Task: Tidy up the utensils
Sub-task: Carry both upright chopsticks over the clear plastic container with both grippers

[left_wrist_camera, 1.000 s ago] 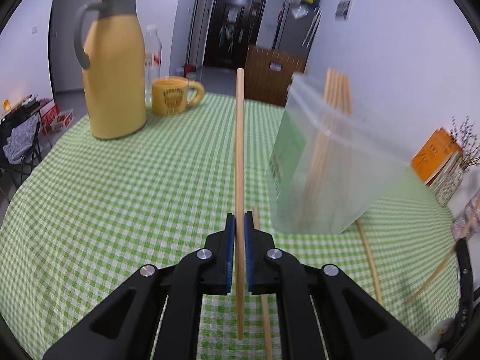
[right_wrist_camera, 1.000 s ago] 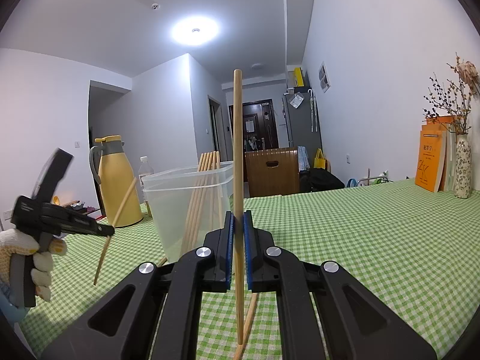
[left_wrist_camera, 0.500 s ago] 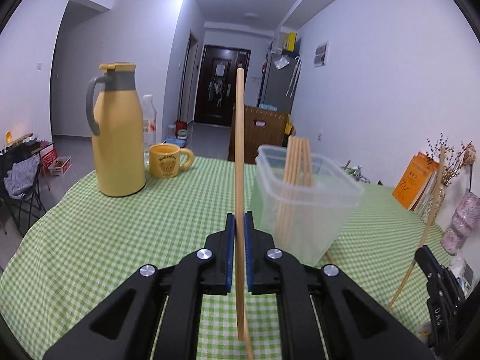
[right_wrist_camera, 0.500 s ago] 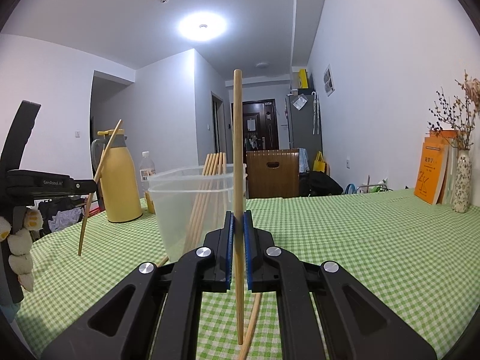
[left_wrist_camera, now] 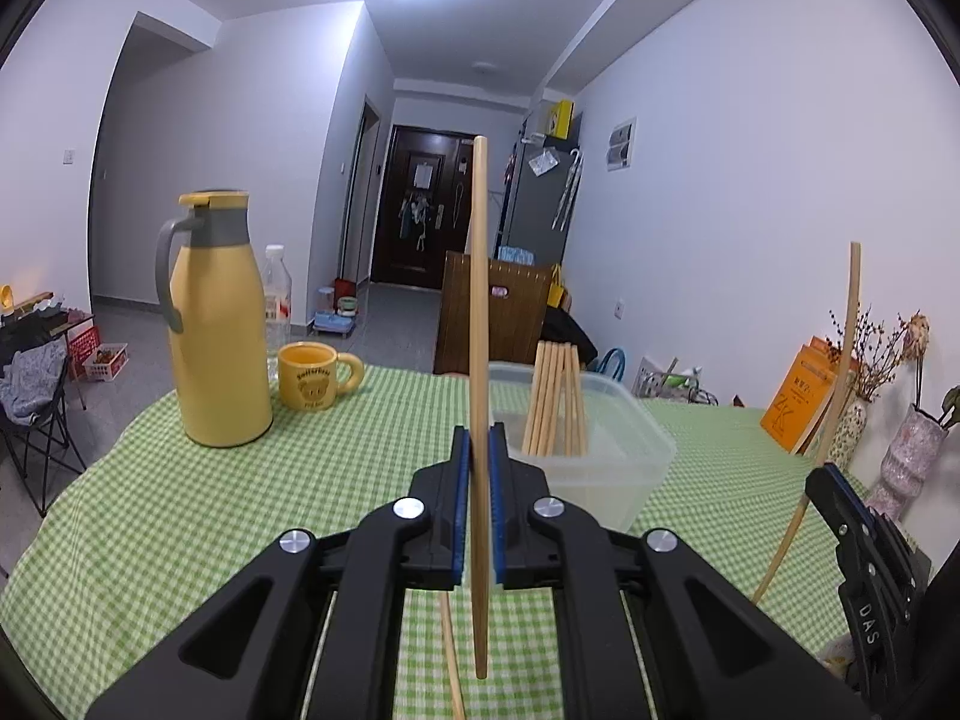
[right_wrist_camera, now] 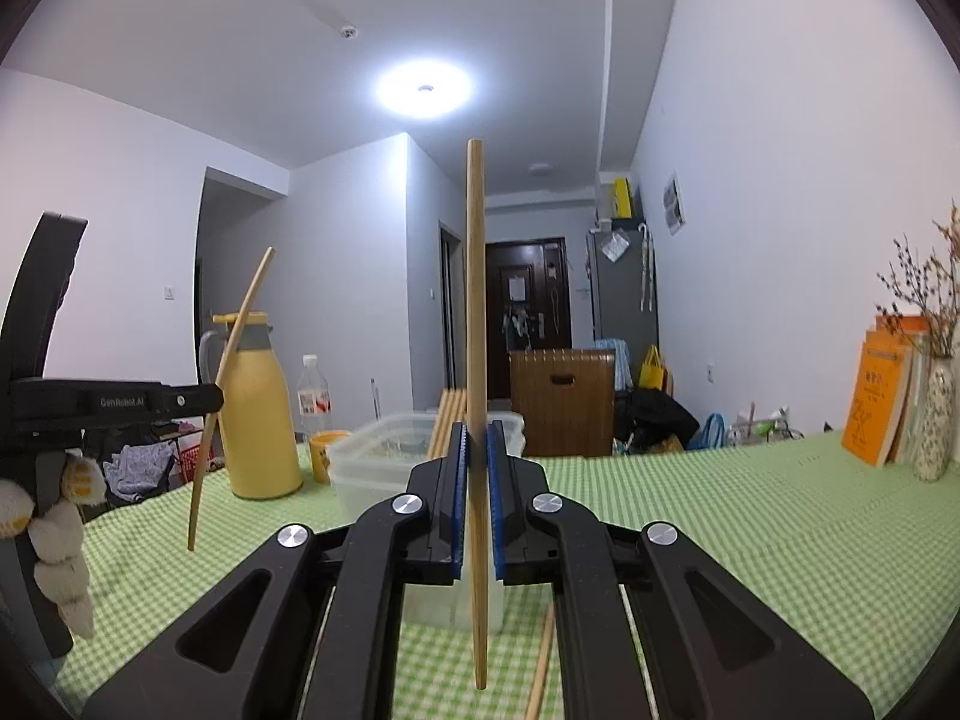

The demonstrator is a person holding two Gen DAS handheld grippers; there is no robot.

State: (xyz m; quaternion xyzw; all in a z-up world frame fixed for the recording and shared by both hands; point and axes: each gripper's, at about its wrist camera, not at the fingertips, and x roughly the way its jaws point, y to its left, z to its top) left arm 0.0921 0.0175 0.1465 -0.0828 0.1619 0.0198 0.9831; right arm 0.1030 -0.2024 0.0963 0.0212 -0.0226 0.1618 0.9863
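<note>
My left gripper point(left_wrist_camera: 475, 504) is shut on a wooden chopstick point(left_wrist_camera: 478, 312) held upright above the green checked table. My right gripper point(right_wrist_camera: 475, 498) is shut on another upright chopstick point(right_wrist_camera: 475, 312). A clear plastic container point(left_wrist_camera: 594, 456) stands just ahead, with several chopsticks point(left_wrist_camera: 555, 399) leaning inside it. It also shows in the right wrist view point(right_wrist_camera: 384, 462), close in front of the right gripper. Each gripper appears in the other's view: the right one point(left_wrist_camera: 840, 498) at right, the left one point(right_wrist_camera: 204, 402) at left. A loose chopstick point(left_wrist_camera: 450, 654) lies on the table below; another point(right_wrist_camera: 540, 660) shows in the right view.
A yellow thermos jug point(left_wrist_camera: 216, 324), a water bottle point(left_wrist_camera: 277, 294) and a yellow mug point(left_wrist_camera: 312, 384) stand at the far left of the table point(left_wrist_camera: 180, 516). Orange books point(right_wrist_camera: 882, 396) and a vase point(right_wrist_camera: 936, 420) with dried flowers stand at the far right edge.
Both grippers have lifted and levelled, each with its chopstick. The container now sits lower and farther in the left view. The left gripper has risen in the right view.
</note>
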